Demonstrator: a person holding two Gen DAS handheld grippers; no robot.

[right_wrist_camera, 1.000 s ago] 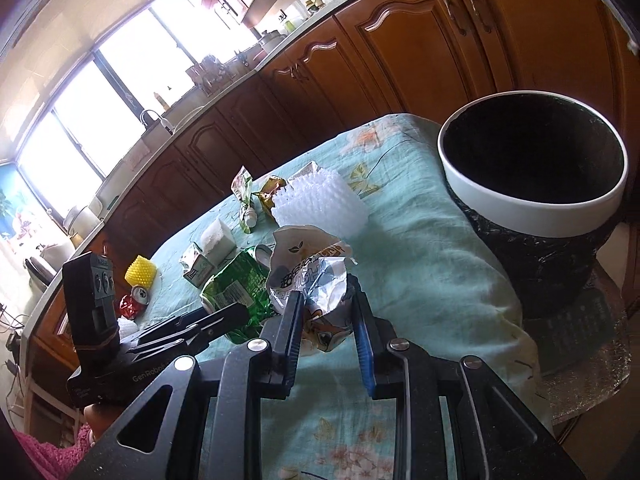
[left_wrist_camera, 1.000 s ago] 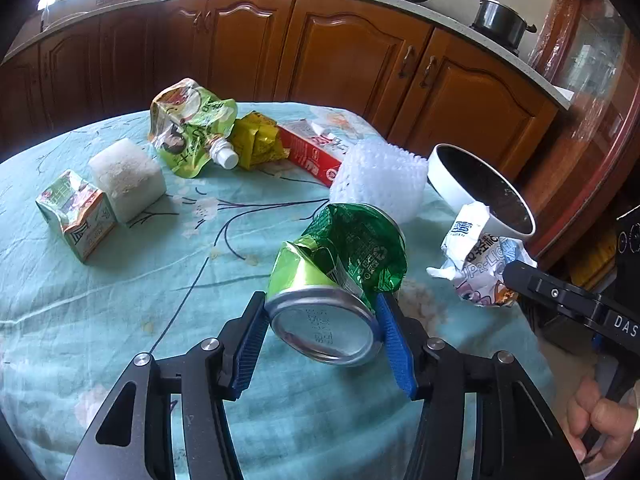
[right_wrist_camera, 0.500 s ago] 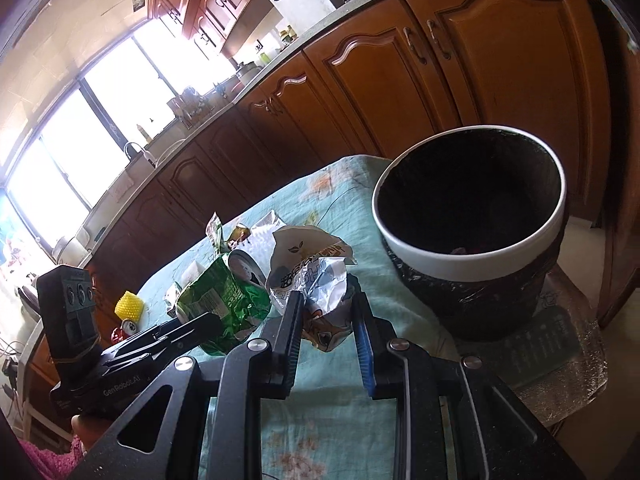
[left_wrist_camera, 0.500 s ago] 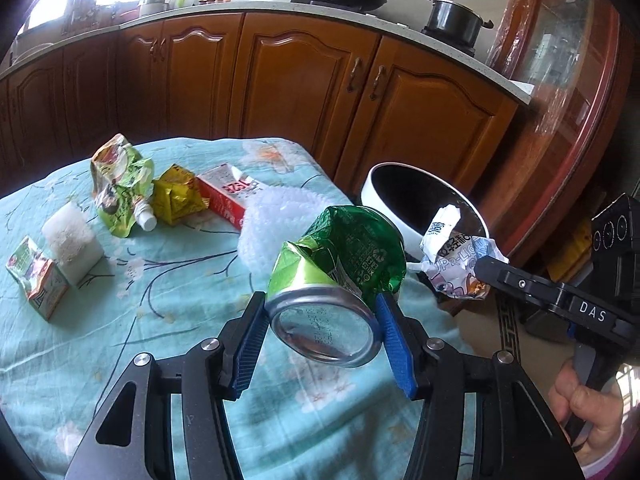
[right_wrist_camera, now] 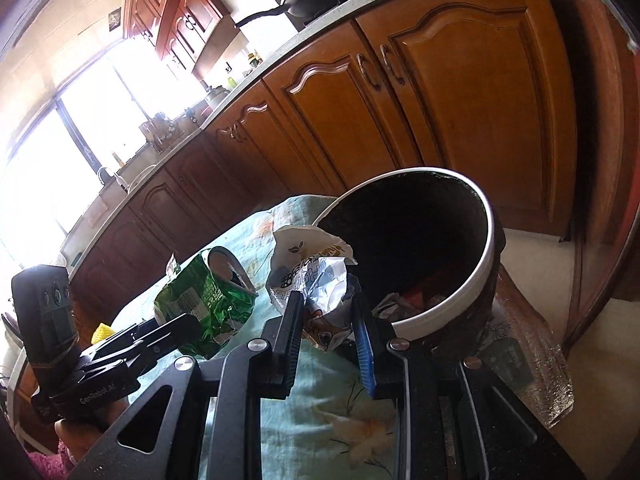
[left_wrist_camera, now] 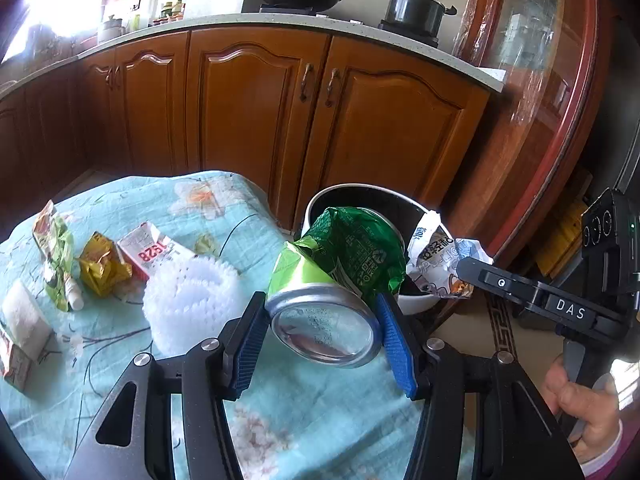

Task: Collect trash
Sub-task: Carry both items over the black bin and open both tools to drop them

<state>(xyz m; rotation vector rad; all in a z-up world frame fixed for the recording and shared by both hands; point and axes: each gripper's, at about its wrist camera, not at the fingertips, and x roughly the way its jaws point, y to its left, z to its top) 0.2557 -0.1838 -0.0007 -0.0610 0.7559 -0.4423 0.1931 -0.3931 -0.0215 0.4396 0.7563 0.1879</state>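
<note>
Left claw (left_wrist_camera: pixel 322 338) grips can (left_wrist_camera: pixel 340 276) | right claw (right_wrist_camera: pixel 326 334) grips wrapper (right_wrist_camera: pixel 312 280) | bin (right_wrist_camera: pixel 486 248) interior dark

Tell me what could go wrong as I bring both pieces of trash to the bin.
1. The crushed green can is pinched only near its base by the left gripper; its crumpled top might catch the trash bin rim.
2. The crumpled wrapper in the right gripper sits at the rim's near edge; released now, it could drop on the tablecloth.
3. Both grippers converge on one opening and could collide.
</note>
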